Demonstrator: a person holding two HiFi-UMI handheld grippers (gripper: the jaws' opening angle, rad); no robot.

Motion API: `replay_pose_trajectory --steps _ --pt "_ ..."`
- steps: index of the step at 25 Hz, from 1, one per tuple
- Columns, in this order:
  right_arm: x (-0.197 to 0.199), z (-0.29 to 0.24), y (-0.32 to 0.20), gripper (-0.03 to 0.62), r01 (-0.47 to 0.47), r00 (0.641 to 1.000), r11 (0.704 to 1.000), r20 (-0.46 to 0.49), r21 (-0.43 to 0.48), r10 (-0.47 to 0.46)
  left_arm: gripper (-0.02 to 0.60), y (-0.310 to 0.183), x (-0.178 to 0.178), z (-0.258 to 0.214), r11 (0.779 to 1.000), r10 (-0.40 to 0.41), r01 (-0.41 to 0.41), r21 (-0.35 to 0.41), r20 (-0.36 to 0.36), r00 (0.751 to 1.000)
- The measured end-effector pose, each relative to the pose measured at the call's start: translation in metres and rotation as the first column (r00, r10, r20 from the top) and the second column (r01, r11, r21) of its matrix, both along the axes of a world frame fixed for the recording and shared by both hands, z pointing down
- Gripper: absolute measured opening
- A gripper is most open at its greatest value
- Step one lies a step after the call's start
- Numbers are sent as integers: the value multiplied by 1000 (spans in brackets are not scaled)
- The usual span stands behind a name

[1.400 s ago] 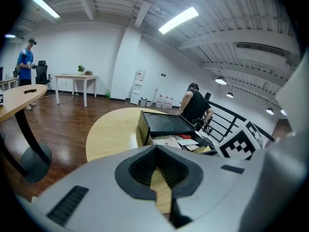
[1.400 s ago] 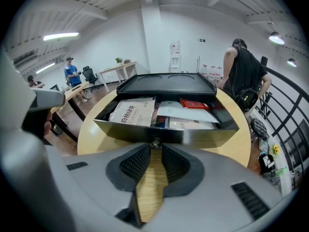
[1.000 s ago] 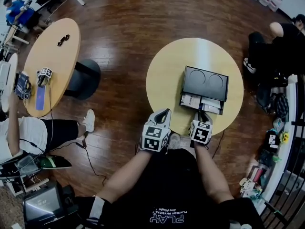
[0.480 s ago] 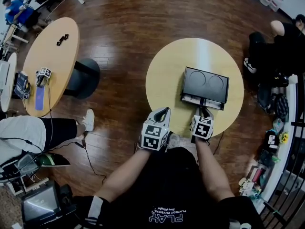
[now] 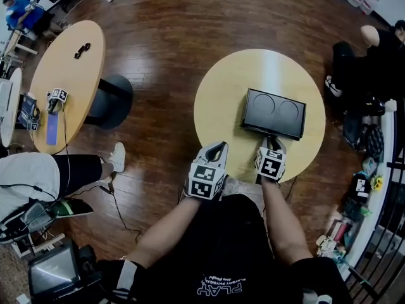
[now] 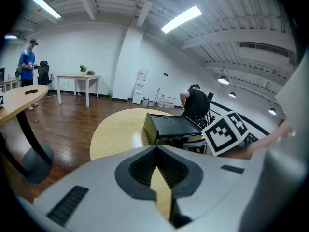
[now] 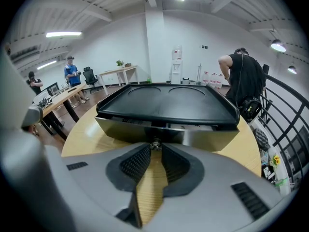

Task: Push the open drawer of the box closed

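Note:
A black box (image 5: pixel 273 113) sits on the round yellow table (image 5: pixel 221 100), toward its right side. In the right gripper view the drawer front (image 7: pixel 193 137) stands out only a little under the box's black top (image 7: pixel 166 100), leaving a thin gap. My right gripper (image 5: pixel 271 145) is at that front, with its jaws (image 7: pixel 155 148) closed around the small drawer knob (image 7: pixel 155 144). Over the table's near edge, left of the box, my left gripper (image 5: pixel 215 149) is shut and holds nothing (image 6: pixel 156 149). The left gripper view shows the box (image 6: pixel 171 127) ahead to the right.
A second yellow table (image 5: pixel 63 75) with small items stands at far left, with a dark round stool (image 5: pixel 111 103) beside it. A person (image 5: pixel 373 49) sits at the right beside a railing. Another person's leg (image 5: pixel 57 176) is at the left.
The drawer has slid from well open, with its contents showing, to almost closed. My right gripper moved forward with it toward the box. The left gripper stayed put.

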State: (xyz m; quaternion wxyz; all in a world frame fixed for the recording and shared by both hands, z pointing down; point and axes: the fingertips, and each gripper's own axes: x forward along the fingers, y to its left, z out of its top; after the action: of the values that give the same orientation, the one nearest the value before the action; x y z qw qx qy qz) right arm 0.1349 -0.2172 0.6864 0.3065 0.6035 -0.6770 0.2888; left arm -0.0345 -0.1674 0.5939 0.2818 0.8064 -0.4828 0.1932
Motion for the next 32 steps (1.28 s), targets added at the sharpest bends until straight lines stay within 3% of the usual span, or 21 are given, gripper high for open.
replay_pose_trajectory --steps 25,32 --pt "-9 4 -14 78 -23 1000 1000 -12 -5 23 -3 1 -16 8 1000 -12 13 -7 17 1000" --pt "-3 -4 -10 78 -19 1000 999 -21 41 20 -3 7 -9 4 1000 0 0 -5 22 1000"
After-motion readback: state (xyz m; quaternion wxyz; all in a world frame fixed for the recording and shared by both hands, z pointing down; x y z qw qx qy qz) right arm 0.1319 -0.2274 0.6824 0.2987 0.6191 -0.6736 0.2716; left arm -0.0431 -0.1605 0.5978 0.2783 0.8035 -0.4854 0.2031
